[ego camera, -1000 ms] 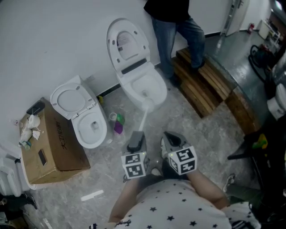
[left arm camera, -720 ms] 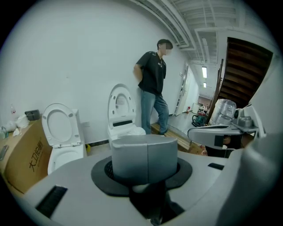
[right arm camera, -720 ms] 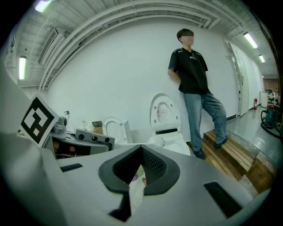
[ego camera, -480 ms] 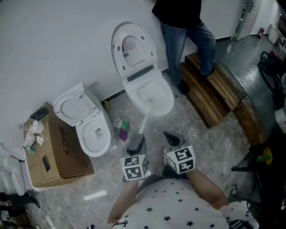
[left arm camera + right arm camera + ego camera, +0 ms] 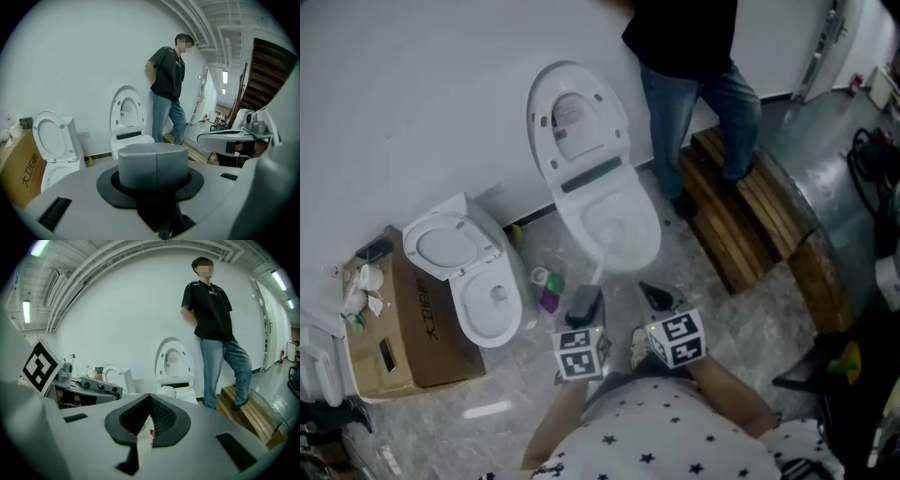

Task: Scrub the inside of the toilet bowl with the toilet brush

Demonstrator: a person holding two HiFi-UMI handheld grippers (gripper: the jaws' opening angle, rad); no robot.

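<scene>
Before toilet bowl [image 5: 653,231]: left claw [image 5: 584,300] clamps toilet brush [image 5: 602,253]; right claw [image 5: 654,295] closed.

The person wears a white shirt [image 5: 666,441] scattered with small dark stars. Just ahead of the shirt, the grey left gripper [image 5: 584,302] and right gripper [image 5: 656,296] each bear a cube [image 5: 581,352] of black-and-white square markers. Ribbed black pads [image 5: 161,420] line the right jaws.
</scene>
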